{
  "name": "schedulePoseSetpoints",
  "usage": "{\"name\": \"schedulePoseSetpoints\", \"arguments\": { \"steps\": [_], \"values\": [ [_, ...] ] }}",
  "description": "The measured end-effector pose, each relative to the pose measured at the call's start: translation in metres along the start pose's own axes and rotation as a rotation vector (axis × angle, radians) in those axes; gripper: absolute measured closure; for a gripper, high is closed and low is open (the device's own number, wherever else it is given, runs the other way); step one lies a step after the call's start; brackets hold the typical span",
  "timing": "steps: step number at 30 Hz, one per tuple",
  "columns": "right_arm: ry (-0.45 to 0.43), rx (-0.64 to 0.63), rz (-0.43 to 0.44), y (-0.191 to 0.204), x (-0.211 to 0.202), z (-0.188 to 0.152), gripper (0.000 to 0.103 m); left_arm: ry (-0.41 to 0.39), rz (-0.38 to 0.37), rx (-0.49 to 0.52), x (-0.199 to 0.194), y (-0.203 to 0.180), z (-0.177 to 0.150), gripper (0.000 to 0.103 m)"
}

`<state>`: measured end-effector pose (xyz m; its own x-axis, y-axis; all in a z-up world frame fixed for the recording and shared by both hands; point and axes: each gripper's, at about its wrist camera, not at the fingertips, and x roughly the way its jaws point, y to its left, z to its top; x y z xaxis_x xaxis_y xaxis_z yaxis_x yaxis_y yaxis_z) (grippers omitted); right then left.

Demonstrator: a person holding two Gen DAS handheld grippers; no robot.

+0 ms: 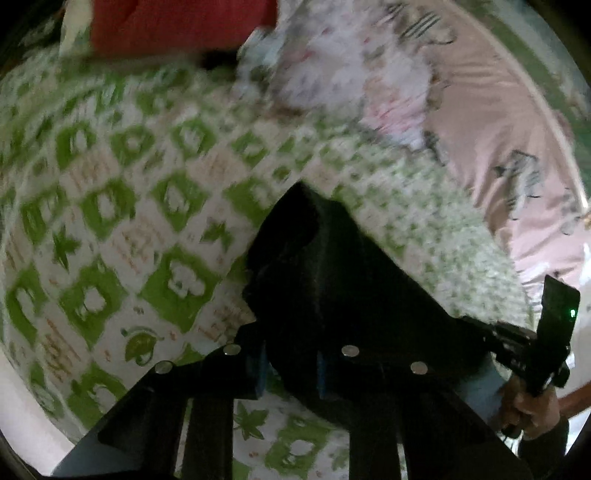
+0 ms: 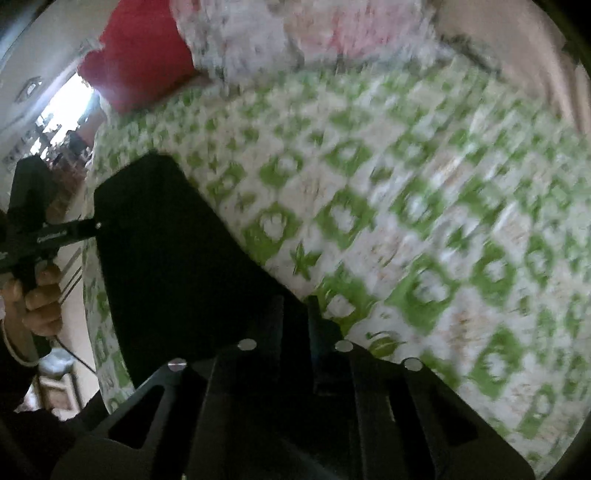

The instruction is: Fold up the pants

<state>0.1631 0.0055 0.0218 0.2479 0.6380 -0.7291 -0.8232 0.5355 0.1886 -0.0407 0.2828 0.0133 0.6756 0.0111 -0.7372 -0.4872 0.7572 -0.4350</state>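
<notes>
The black pants (image 1: 332,280) hang between both grippers above a bed with a green and white patterned sheet (image 1: 110,206). My left gripper (image 1: 291,373) is shut on one edge of the pants. My right gripper (image 2: 295,332) is shut on another edge of the pants (image 2: 170,251), which spread out to its left. The right gripper also shows at the right edge of the left wrist view (image 1: 546,339), and the left gripper at the left edge of the right wrist view (image 2: 33,229). Both views are blurred by motion.
A red pillow (image 1: 177,26) and a white floral quilt (image 1: 332,62) lie at the head of the bed. A pink printed cover (image 1: 498,140) lies along the bed's right side. A bright doorway (image 2: 62,110) shows beyond the bed's edge.
</notes>
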Motion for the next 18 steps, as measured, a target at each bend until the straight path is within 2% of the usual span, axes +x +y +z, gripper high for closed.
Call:
{"name": "schedulePoseSetpoints", "arguments": {
  "steps": [4, 7, 12, 16, 18],
  "values": [
    [-0.129, -0.018, -0.094, 0.006, -0.037, 0.008, 0.093, -0.050, -0.037, 0.049, -0.022, -0.008, 0.005, 0.085],
    [-0.169, -0.016, -0.139, 0.010, -0.038, 0.011, 0.093, -0.071, -0.026, 0.090, -0.023, -0.012, 0.006, 0.085],
    [-0.143, -0.009, -0.201, 0.012, -0.009, 0.006, 0.093, -0.043, 0.006, 0.121, -0.003, -0.007, 0.004, 0.085],
    [-0.119, 0.040, -0.196, 0.003, 0.012, 0.002, 0.093, 0.008, 0.025, 0.100, 0.022, 0.008, 0.001, 0.085],
    [-0.110, 0.063, -0.190, -0.001, 0.019, 0.002, 0.092, 0.016, 0.025, 0.100, 0.028, 0.013, -0.002, 0.081]
  ]
}}
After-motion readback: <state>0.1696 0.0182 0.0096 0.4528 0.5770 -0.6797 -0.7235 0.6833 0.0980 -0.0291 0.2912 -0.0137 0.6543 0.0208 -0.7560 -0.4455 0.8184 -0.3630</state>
